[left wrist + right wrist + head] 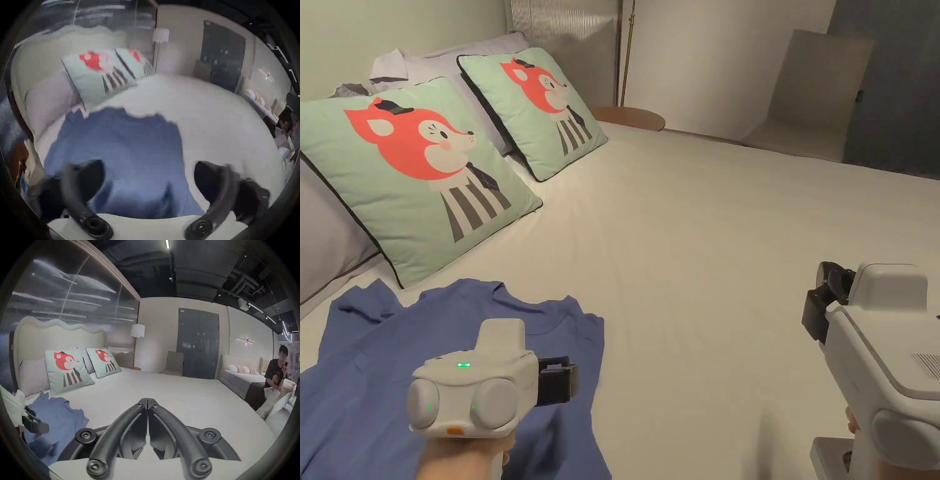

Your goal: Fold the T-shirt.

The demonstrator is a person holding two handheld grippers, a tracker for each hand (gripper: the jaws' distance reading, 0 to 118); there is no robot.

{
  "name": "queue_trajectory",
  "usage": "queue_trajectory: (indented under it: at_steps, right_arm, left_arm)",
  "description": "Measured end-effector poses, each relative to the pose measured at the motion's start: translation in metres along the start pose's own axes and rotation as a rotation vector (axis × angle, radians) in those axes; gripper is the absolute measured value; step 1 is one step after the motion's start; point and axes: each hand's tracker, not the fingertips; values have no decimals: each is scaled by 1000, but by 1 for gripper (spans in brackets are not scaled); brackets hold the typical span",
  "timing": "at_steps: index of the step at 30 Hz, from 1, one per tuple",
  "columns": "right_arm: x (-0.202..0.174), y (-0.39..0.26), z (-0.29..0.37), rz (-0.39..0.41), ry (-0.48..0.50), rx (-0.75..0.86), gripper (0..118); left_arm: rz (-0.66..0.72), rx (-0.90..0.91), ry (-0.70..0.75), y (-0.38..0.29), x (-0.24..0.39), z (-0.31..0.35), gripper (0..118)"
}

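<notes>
left gripper view smeared throughout, t-shirt (123, 146) without sharp edges. in head view, shirt cut off at left and bottom edges, partly hidden behind left gripper (565, 381).

Blue T-shirt (375, 369), mint fox-print cushions (419, 181), cream bed (706, 250)

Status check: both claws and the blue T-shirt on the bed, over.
Left claw open above the T-shirt, holding nothing. Right claw shut, empty, over bare bed. T-shirt spread out, rumpled, unfolded. Nothing on the shirt.
</notes>
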Motion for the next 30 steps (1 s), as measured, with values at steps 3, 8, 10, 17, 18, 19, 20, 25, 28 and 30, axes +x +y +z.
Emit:
queue_trajectory:
  at_steps: [3,8,10,17,18,19,20,25,28,30]
  right_arm:
    - [1,-9,-10,-6,-2,-28,0]
    - [1,-22,-18,-14,2,-68,0]
    - [2,-25,-19,-11,3,-78,0]
    - [16,-17,-7,-33,-6,-60,0]
    - [20,-14,-3,-36,-12,-51,0]
    - [24,-11,2,-38,-17,-42,0]
    - [28,-9,5,-42,-21,-35,0]
    - [55,4,31,-75,-68,21,0]
    - [75,11,49,-97,-103,51,0]
    - [90,15,64,-108,-133,73,0]
  left_arm:
    - [-32,-77,28,-14,-3,-21,107]
    - [-36,-156,44,-35,-3,-41,66]
    - [-32,-145,56,-38,-2,-40,54]
    - [91,-36,5,-8,-9,-5,4]
    - [94,9,12,-2,-9,6,4]
    - [77,65,17,5,-6,19,4]
    - [75,99,17,11,-5,29,4]
    - [64,314,-122,50,22,98,4]
    - [12,427,-209,66,52,133,4]
    - [-17,492,-295,75,77,154,4]
